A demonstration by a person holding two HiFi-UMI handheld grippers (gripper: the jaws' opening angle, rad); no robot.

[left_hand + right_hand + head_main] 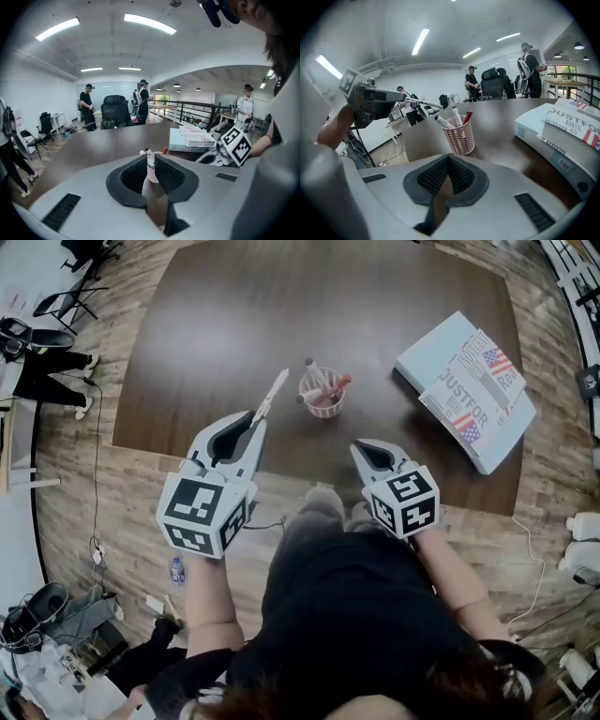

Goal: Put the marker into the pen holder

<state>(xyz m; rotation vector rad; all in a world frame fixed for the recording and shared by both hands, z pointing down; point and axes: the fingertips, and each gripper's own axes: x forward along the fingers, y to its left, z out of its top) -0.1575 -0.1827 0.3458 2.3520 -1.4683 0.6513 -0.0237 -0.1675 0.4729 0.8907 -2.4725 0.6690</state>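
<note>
1. White marker (272, 395): gripped by its rear end in the left gripper (251, 423), whose jaws stand narrow and are clamped on the barrel. The free end slants away from the person toward the holder.
2. Holder (322, 399): a pink mesh cup, upright on the brown table (206, 324). It already contains several pens (317, 377), one of them red. The marker's tip lies near the rim, on its left in the head view, apart from it and not over the mouth. In the right gripper view the marker appears close to level and above the rim.
3. Right gripper (364, 451): jaws together with nothing between them. It sits at the near table edge, facing the holder, and takes no part.
4. Books (469, 381): stacked at the table's right, well apart from the holder.
5. Step in hand (judged): transport. The marker is grasped and off the table, but it is not yet above the holder.
6. Next move (judged): the tip must travel rightward to sit over the mouth. The barrel must then be tilted toward upright and aimed at a gap among the pens. It should be lowered before the jaws part, because a release from this slant would likely drop the marker across the rim or tip the light cup.
</note>
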